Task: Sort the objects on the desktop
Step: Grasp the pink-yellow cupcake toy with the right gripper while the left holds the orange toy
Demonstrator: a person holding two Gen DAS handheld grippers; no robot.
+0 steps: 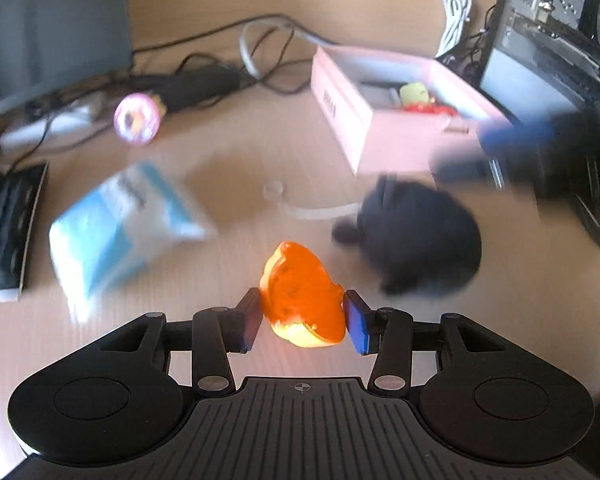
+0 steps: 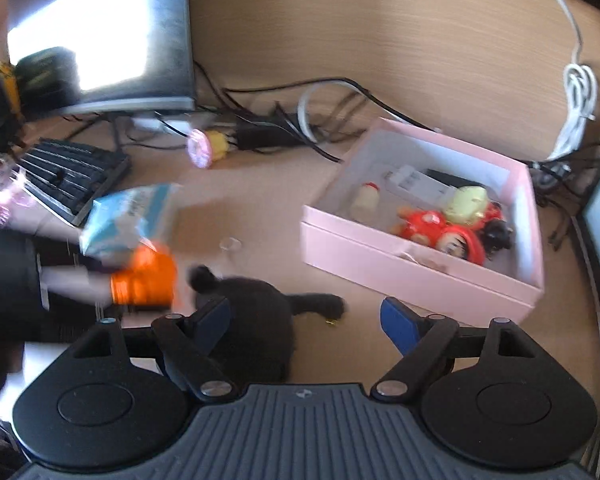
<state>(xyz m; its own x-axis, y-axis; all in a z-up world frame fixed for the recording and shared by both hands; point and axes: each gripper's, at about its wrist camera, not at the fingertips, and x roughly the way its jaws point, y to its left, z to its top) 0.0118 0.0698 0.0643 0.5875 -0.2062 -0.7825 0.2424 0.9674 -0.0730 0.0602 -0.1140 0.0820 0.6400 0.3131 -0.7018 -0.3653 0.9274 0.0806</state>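
Observation:
My left gripper [image 1: 303, 322] is shut on an orange toy [image 1: 302, 294] and holds it above the desk; the toy also shows blurred in the right wrist view [image 2: 144, 276]. My right gripper [image 2: 306, 324] is open and empty, hovering over a black plush toy [image 2: 256, 316], which lies on the desk right of the orange toy [image 1: 420, 240]. The pink box [image 2: 412, 268] with several small toys inside stands at the right [image 1: 380, 136]. A blue-white tissue pack [image 1: 120, 224] lies at the left [image 2: 128, 216]. A pink round toy [image 1: 136, 118] lies further back [image 2: 199, 148].
A keyboard [image 2: 72, 172] lies at the left under a monitor [image 2: 100, 32]. Tangled cables and a power strip [image 2: 268, 132] run along the back. A small clear ring [image 2: 230, 245] lies mid-desk. A computer case [image 1: 560, 40] stands at the far right.

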